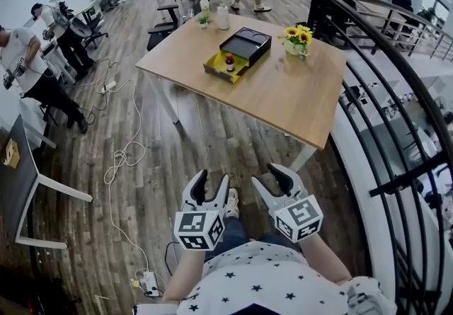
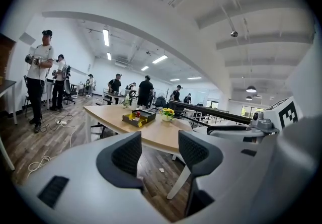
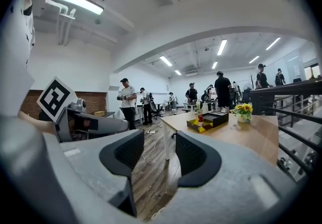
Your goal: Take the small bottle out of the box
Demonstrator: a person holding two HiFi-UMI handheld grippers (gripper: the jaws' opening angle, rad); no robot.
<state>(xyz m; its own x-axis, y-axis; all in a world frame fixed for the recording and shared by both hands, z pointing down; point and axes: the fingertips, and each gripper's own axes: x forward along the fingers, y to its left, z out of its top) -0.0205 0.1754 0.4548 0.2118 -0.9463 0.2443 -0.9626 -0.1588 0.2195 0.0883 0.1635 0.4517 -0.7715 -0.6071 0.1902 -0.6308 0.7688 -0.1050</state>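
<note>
A person stands well back from the wooden table (image 1: 283, 87), where the black-and-yellow box (image 1: 244, 52) lies open at twelve o'clock; the task looks to be at its very start, and the next move calls for an approach to the table. The left gripper (image 1: 212, 182) and right gripper (image 1: 272, 178), at six o'clock, are both spread and empty. The small bottle (image 1: 229, 62) stands upright in the box's yellow part, its label too small to read.

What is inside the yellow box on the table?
A small bottle with a red cap stands in the yellow box. The black lid covers its far part, so anything under it is hidden.
</note>
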